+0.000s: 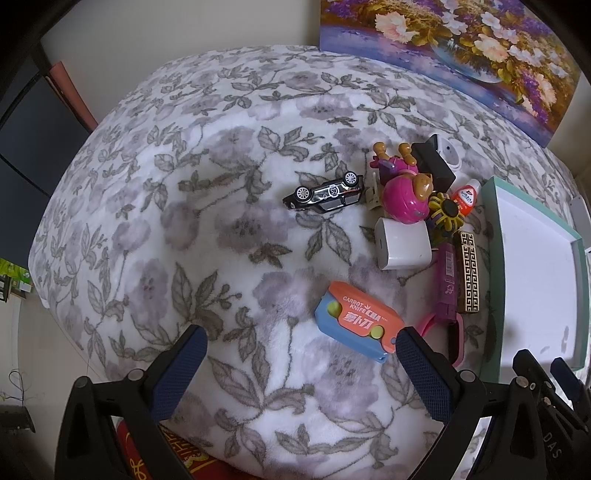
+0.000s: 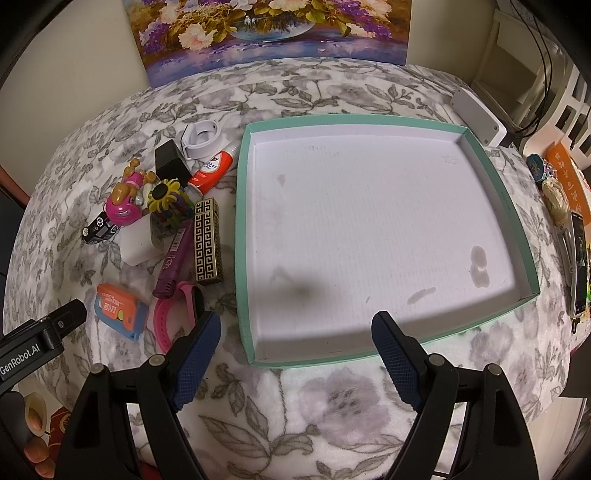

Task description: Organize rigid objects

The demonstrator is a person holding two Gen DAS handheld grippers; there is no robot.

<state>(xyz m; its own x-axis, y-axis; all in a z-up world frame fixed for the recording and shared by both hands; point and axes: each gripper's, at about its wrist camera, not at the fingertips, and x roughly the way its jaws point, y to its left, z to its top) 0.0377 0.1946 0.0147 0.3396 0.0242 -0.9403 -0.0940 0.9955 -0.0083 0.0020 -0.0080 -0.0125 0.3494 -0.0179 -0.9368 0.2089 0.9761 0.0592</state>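
Plainly, both grippers are spread wide and hold nothing. In the left wrist view the left gripper [image 1: 301,363] sits at the bottom centre of the frame over the flowered blanket [image 1: 177,206], its right finger tip just beside the orange and blue carrot knife toy [image 1: 356,319]. Above that, right of centre, lies the clutter: a black toy car [image 1: 325,194] on its side, a pink round figure [image 1: 404,197], a white charger block [image 1: 400,243], a black box [image 1: 432,164], a glue bottle [image 1: 467,195], a gold patterned case [image 1: 468,273] and a purple tube [image 1: 445,284], all close together and several touching.

In the right wrist view the right gripper [image 2: 295,341] hovers at the lower centre, fingers straddling the near left corner region of the teal-rimmed tray [image 2: 242,221], whose stained white floor carries no objects. The pile sits at the left of the frame, just beside the tray's left wall. A pink watch band [image 2: 168,321] lies near the left finger. A flower painting [image 2: 273,29] stands along the top.
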